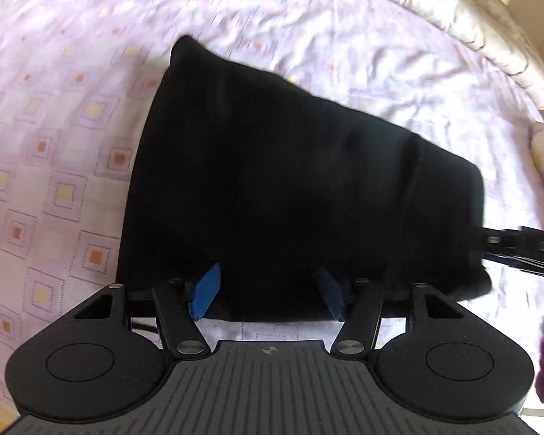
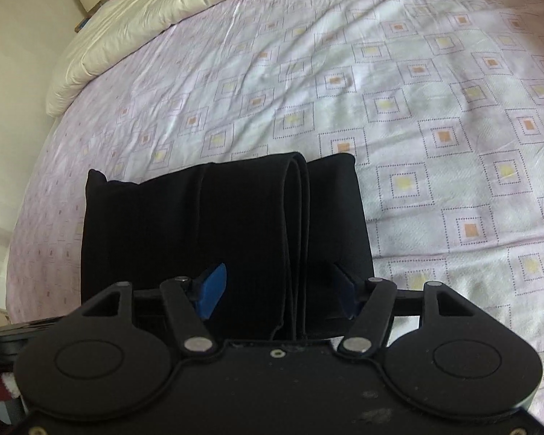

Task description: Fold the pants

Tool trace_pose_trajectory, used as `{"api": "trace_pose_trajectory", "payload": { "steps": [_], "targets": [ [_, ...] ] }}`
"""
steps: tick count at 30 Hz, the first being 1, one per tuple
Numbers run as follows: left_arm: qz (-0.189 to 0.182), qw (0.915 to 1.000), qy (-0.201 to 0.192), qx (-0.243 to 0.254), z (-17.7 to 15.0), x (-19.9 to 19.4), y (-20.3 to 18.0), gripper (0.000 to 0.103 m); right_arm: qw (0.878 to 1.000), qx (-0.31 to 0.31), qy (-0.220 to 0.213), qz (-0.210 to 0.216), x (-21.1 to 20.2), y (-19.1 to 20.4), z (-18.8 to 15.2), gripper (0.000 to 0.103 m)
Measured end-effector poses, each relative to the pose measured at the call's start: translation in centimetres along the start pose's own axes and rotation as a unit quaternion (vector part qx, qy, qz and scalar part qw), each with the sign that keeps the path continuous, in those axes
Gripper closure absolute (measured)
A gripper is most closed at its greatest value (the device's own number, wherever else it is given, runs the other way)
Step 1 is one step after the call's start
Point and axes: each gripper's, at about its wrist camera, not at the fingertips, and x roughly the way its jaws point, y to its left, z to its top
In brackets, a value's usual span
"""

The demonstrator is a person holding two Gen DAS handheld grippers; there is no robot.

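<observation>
The black pants (image 1: 290,181) lie folded into a compact stack on the bed. My left gripper (image 1: 268,291) is open, its blue pads over the near edge of the stack. The pants also show in the right wrist view (image 2: 228,217), with the layered folded edges running down the middle. My right gripper (image 2: 279,290) is open, its pads spread either side of those folded edges at the near end. The right gripper also shows in the left wrist view (image 1: 518,250), at the right edge of the stack. Neither gripper holds the cloth.
A pale lilac bedsheet (image 2: 417,108) with a square pattern covers the bed. A cream duvet (image 2: 163,11) is bunched along the far edge, also showing in the left wrist view (image 1: 471,25). A wall (image 2: 14,54) runs left of the bed.
</observation>
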Motion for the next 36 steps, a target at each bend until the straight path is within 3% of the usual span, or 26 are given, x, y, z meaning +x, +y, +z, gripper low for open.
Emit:
{"api": "trace_pose_trajectory", "payload": {
  "steps": [3,5,9,10,13,17,20,21,23,30,36],
  "targets": [
    [-0.001,0.9999,-0.014,0.006,-1.0,-1.4,-0.1,0.045,1.0,0.003,0.009,-0.003,1.0,0.0,-0.2,0.034],
    [0.003,0.9997,-0.022,0.014,-1.7,-2.3,-0.1,0.045,1.0,0.006,0.01,0.0,1.2,0.1,-0.3,0.038],
    [0.009,0.9994,-0.03,0.014,-2.5,-3.1,0.1,0.045,1.0,-0.021,0.011,-0.017,1.0,1.4,-0.2,0.082],
    [0.009,0.9993,-0.033,0.012,-2.5,-3.2,0.2,0.045,0.999,-0.03,0.01,-0.017,0.8,1.7,-0.2,0.089],
    [0.012,0.999,-0.04,0.016,-2.5,-3.6,0.4,0.045,0.998,-0.055,-0.016,0.001,-1.1,2.8,0.0,0.091],
    [0.009,0.9987,-0.047,0.018,-2.0,-4.1,0.5,0.045,0.995,-0.084,-0.054,-0.019,-4.1,3.7,0.2,0.091],
    [0.009,0.9986,-0.047,0.022,-1.2,-3.9,0.6,0.045,0.999,-0.043,-0.002,-0.032,-2.1,1.9,0.6,0.089],
    [0.01,0.9986,-0.046,0.026,-0.9,-4.0,0.6,0.045,0.998,-0.033,0.02,-0.039,-1.1,1.2,0.7,0.082],
    [0.014,0.9981,-0.047,0.037,-0.1,-4.2,0.5,0.045,0.997,-0.027,0.034,-0.068,-0.2,0.9,0.8,0.078],
    [0.03,0.9955,-0.062,0.065,5.0,-3.7,0.5,0.045,0.995,-0.031,-0.066,-0.065,-4.0,2.7,1.9,0.074],
    [0.051,0.9943,-0.049,0.08,9.7,-0.9,0.6,0.045,0.996,-0.059,-0.032,-0.056,-1.4,5.0,2.6,0.074]
  ]
}}
